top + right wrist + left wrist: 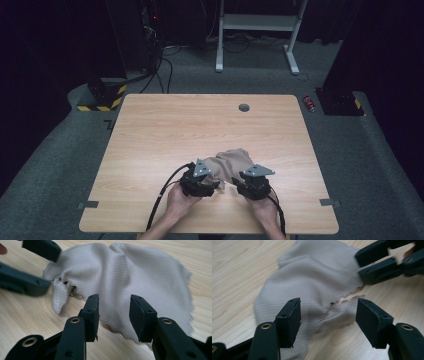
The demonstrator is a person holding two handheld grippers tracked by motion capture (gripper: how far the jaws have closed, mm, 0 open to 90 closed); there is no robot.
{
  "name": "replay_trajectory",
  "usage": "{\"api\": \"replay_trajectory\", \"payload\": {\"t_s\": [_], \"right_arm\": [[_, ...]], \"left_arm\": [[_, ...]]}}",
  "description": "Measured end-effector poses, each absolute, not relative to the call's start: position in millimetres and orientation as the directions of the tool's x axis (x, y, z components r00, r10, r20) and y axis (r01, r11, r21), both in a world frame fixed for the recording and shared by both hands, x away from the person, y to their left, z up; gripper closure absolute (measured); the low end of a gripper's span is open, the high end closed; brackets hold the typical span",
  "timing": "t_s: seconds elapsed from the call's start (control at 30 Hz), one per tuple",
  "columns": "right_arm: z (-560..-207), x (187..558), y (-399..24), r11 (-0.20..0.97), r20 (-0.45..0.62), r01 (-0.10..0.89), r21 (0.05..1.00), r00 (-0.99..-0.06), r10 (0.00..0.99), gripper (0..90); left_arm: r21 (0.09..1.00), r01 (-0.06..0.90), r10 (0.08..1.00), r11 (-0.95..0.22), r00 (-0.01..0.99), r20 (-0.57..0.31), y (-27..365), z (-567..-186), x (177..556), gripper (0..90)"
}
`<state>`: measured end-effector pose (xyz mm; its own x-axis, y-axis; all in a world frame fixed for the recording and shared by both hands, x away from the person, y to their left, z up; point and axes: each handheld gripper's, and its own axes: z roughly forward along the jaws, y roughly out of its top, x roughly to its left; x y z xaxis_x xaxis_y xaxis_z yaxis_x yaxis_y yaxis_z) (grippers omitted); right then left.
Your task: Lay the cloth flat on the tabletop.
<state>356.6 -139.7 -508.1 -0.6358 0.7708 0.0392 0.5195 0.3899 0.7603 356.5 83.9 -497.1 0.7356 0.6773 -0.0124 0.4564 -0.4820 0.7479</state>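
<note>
A crumpled beige cloth [231, 162] lies on the wooden desk [165, 130], toward its near edge and a little right of the middle, bunched up into soft folds rather than spread flat. The person's two hands come in from the near edge, one on either side of the cloth.

The left gripper [216, 186] sits at the cloth's near left corner. In the left gripper view its fingers [289, 321] stand wide apart, with a frayed fold of the cloth [312, 287] lying between them on the desk; neither pad presses on it, so it holds nothing.

The right gripper [239, 185] is at the cloth's near right side. In the right gripper view its fingers [91, 315] are parted about halfway, and the wavy hem of the cloth [140, 272] runs below and beyond the gap. The pads seem clear of the fabric, though the close angle makes that hard to judge. The two grippers are close together, their tips almost meeting over the cloth's near edge.
</note>
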Motion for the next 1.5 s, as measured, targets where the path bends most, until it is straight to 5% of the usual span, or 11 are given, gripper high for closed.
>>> {"api": "replay_trajectory", "payload": {"t_s": [0.1,0.3,0.8,1.17,1.33,1.5], "right_arm": [[-511.3,362.7,-131.5,0.41,0.03,0.529,0.743,-0.638,0.769,61.6],[-512.6,369.9,-126.9,0.452,0.013,0.523,0.722,-0.664,0.748,88.3],[-488.2,363.3,-161.1,0.381,0.027,0.511,0.771,-0.624,0.781,89.1],[-504.4,350.9,-194.6,0.36,0.047,0.572,0.737,-0.575,0.817,87.9],[-498.0,354.6,-180.6,0.348,0.069,0.553,0.757,-0.597,0.799,72.8],[-500.6,359.1,-157.1,0.396,0.048,0.533,0.748,-0.638,0.769,69.5]], "left_arm": [[0.737,0.461,0.685,-0.495,0.729,0.004,75.6,-500.4,357.3,35.5],[0.701,0.494,0.728,-0.514,0.684,0.052,72.7,-506.4,363.1,33.1],[0.671,0.536,0.781,-0.512,0.615,0.105,101.8,-512.3,363.6,28.7],[0.68,0.609,0.842,-0.408,0.539,0.023,139.1,-514.5,372.0,33.2],[0.688,0.585,0.806,-0.429,0.592,-0.001,138.8,-513.3,372.5,56.8],[0.674,0.598,0.778,-0.434,0.626,-0.055,137.2,-511.7,375.8,74.3]]}}
